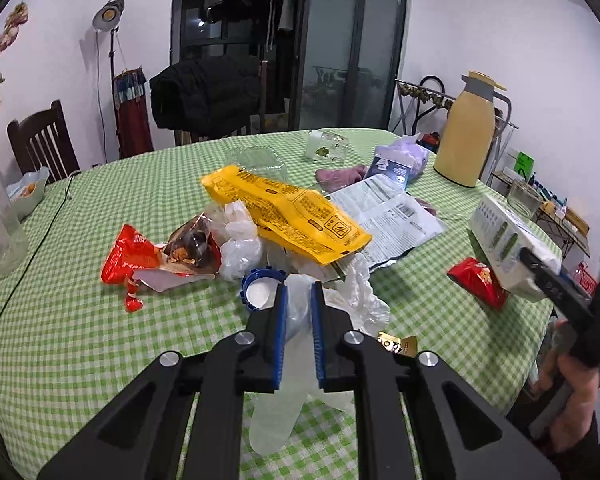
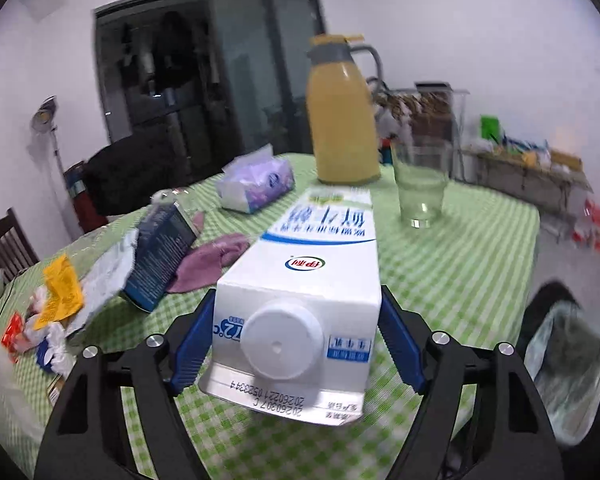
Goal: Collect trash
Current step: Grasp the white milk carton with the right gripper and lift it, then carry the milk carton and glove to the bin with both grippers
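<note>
The right hand-held gripper has its jaws wide around the milk carton, which lies with its long axis pointing away, cap toward the camera. The left hand-held gripper is clenched on a clear plastic glove above the surface.

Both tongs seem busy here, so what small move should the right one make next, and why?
Probably close the right tongs onto the milk carton. The carton lies between the blue pads, which flank its sides near the cap end, but a firm grip isn't evident. The left tongs are already shut on a clear plastic glove.
</note>
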`<state>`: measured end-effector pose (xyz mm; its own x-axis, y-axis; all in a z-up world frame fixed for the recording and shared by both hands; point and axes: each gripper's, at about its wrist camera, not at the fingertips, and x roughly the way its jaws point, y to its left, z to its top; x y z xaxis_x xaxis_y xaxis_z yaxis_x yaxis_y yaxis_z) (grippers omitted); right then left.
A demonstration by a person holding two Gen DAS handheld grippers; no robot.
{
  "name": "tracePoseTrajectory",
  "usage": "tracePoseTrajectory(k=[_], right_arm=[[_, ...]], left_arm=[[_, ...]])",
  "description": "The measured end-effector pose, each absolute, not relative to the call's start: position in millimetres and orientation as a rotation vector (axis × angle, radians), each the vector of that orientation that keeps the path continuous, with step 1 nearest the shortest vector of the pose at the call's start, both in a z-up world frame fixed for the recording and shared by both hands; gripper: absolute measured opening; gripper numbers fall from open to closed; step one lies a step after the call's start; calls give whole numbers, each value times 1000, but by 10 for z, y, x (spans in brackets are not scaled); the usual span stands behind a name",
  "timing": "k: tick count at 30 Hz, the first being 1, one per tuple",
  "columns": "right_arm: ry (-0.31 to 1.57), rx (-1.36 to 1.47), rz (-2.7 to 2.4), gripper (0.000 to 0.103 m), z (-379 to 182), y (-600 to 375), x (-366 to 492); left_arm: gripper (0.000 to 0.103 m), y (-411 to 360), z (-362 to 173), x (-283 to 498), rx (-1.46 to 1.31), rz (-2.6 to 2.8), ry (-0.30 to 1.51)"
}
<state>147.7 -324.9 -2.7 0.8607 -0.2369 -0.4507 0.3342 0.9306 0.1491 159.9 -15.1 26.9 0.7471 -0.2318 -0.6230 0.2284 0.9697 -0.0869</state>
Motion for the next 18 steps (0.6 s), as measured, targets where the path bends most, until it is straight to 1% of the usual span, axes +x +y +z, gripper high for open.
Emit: tracePoseTrajectory(k=[6, 9, 12, 14, 18], right_arm=[[305, 142, -228, 72, 532, -3464, 1340], [261, 112, -222, 71, 648, -3583, 1274], [246, 143, -213, 71, 711, -3726, 1166], [236, 173, -192, 71, 758, -3841, 1039], [207, 140, -217, 71, 803, -4025, 756]], left_arm=[[9, -269, 420, 1596, -21, -263, 633], [9, -369, 469, 1532, -13, -272, 612], [9, -471, 479, 1494, -2, -277, 621], [9, -566, 511, 1472, 2, -283, 622], [9, -846, 597, 1390, 29, -321, 596]])
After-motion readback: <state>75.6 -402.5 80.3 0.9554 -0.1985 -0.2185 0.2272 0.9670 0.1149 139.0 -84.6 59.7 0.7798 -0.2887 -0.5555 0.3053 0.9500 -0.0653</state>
